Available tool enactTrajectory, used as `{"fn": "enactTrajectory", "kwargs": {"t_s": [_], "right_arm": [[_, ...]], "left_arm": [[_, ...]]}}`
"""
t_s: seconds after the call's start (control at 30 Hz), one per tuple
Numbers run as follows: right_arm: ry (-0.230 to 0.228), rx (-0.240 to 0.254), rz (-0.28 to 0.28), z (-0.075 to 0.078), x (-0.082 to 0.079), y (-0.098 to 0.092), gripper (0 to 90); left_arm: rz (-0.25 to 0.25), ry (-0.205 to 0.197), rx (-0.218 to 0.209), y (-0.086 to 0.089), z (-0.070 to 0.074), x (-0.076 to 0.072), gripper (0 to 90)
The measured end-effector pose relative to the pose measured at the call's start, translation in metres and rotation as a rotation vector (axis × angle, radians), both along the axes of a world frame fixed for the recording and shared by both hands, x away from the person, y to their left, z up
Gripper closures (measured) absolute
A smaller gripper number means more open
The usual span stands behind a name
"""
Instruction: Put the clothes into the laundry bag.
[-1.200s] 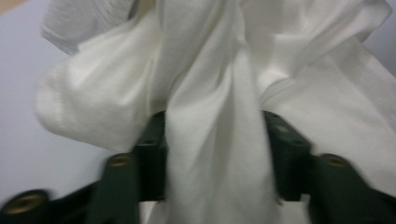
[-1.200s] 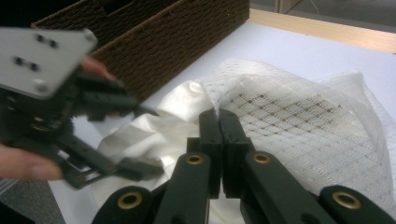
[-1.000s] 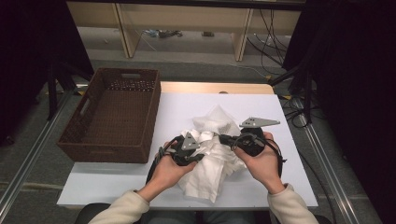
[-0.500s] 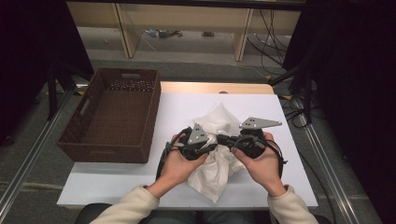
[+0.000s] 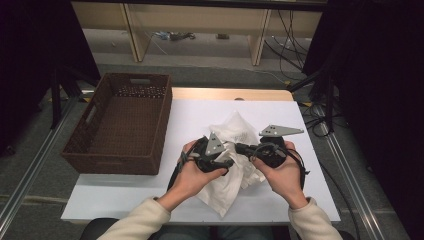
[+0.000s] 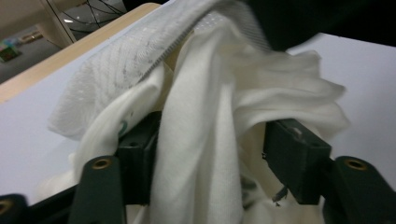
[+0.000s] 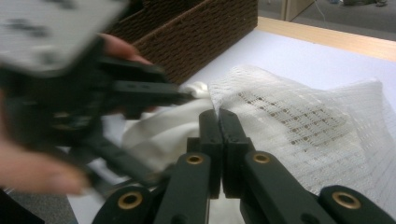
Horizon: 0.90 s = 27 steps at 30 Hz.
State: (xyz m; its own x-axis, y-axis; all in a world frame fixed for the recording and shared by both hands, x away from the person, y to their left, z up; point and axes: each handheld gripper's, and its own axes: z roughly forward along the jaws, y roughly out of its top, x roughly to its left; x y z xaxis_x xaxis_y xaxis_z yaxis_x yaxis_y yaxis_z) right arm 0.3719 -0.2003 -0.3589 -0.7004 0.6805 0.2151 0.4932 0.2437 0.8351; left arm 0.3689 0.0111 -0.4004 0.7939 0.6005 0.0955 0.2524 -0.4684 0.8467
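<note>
Cloth: white garment (image 5: 231, 170), bunched at lower centre of the high view, on the desk (image 5: 190, 120).
Left tool (image 6: 208, 158): jaws have just been opening; cloth hangs loose between them.
Right tool (image 7: 218, 122): jaws clamped on the garment's mesh edge.
Basket (image 5: 120, 125): left of frame.

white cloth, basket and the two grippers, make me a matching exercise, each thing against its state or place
Column one:
1. white cloth
2. wicker basket
3. left gripper
4. right gripper

Column two:
a. jaws apart, fabric hanging between them
b. bunched up between both hands
c. jaws pressed together on the mesh edge of the fabric
d. stands at the left end of the table, nothing in it

Pairs: 1-b, 2-d, 3-a, 4-c
</note>
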Motion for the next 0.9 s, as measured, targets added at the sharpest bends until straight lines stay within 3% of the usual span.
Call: {"fn": "enactTrajectory", "kwargs": {"t_s": [0.07, 0.17, 0.23, 0.3, 0.33, 0.4, 0.47, 0.53, 0.7, 0.83, 0.87, 0.9], "right_arm": [[0.006, 0.002, 0.000, 0.000, 0.000, -0.001, 90.0], [-0.010, -0.013, -0.019, 0.000, 0.001, -0.002, 90.0], [0.004, -0.004, -0.008, -0.001, 0.001, 0.000, 90.0], [0.001, -0.017, -0.008, 0.000, 0.001, 0.000, 90.0], [0.000, -0.011, -0.009, -0.001, 0.001, 0.001, 90.0], [0.017, -0.012, -0.008, -0.001, 0.001, 0.001, 90.0], [0.006, -0.019, -0.006, -0.002, 0.002, 0.001, 90.0], [0.013, -0.005, 0.001, -0.003, 0.002, 0.002, 90.0], [-0.002, -0.013, -0.011, -0.001, -0.001, 0.003, 90.0], [-0.044, -0.005, 0.002, 0.003, -0.003, 0.003, 90.0], [-0.021, 0.008, -0.016, 0.004, -0.005, 0.004, 90.0], [-0.047, 0.000, 0.004, 0.005, -0.004, 0.003, 90.0]], "left_arm": [[0.009, -0.013, -0.007, 0.012, 0.006, -0.006, 35.4], [0.042, -0.035, -0.010, 0.029, 0.007, -0.002, 33.5], [0.069, -0.003, 0.002, 0.035, -0.002, 0.007, 31.1], [0.037, 0.031, 0.022, 0.036, -0.017, 0.017, 29.6], [0.024, 0.057, 0.013, 0.035, -0.024, 0.020, 31.7], [-0.002, 0.052, 0.011, 0.032, -0.031, 0.024, 40.9], [-0.022, 0.053, 0.001, 0.027, -0.029, 0.022, 63.0], [-0.052, 0.041, -0.021, 0.022, -0.022, 0.017, 75.2], [-0.083, 0.061, -0.100, 0.006, -0.007, 0.004, 80.6], [-0.101, 0.057, -0.103, -0.004, 0.005, -0.004, 81.1], [-0.103, 0.048, -0.113, -0.006, 0.007, -0.006, 81.1], [-0.113, 0.044, -0.117, -0.008, 0.009, -0.006, 81.1]]}}
